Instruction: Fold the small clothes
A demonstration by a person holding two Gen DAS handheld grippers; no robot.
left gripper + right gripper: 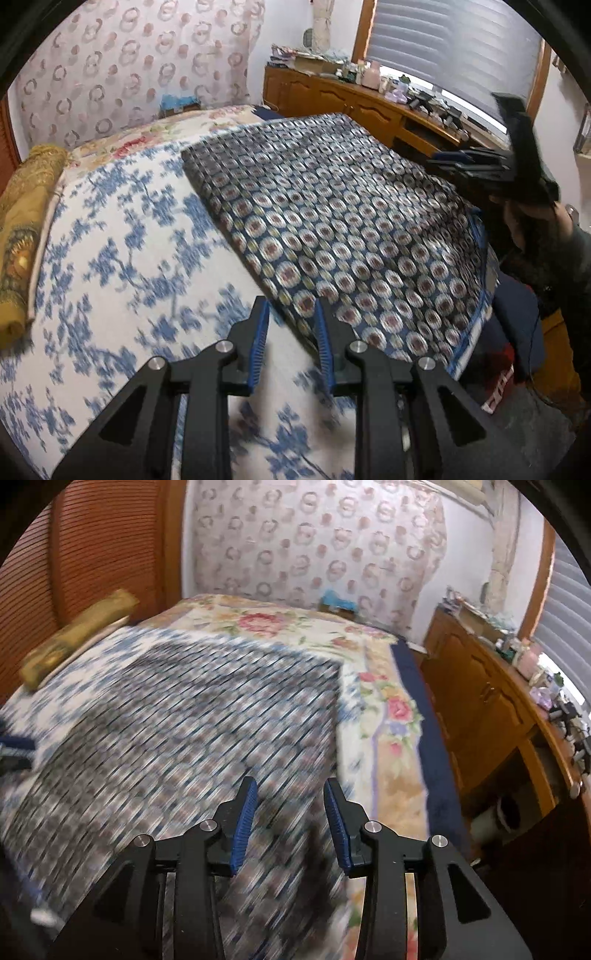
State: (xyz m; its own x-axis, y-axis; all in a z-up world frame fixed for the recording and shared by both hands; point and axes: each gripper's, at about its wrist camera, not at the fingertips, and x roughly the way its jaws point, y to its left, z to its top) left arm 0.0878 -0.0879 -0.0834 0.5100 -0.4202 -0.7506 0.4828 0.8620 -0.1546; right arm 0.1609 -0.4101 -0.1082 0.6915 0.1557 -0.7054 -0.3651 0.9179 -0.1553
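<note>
Both grippers, left gripper (290, 314) and right gripper (290, 794), hovered over the folded patterned cloth (332, 229), jaws parted and empty; red packaging (500, 380) lettering probably too blurred to read.

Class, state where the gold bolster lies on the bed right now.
In the left wrist view, the gold bolster lies along the bed's far left edge, beside the blue-flowered sheet, well left of the patterned cloth.

Motion blur smears the patterned cloth (192, 738); the bolster (22, 236) is cut off by the edge.

Your bed (122, 236) wears a blue-and-white floral cover; on it lies the folded medallion-print cloth (332, 221), with a golden bolster (26, 236) along its far left edge.
</note>
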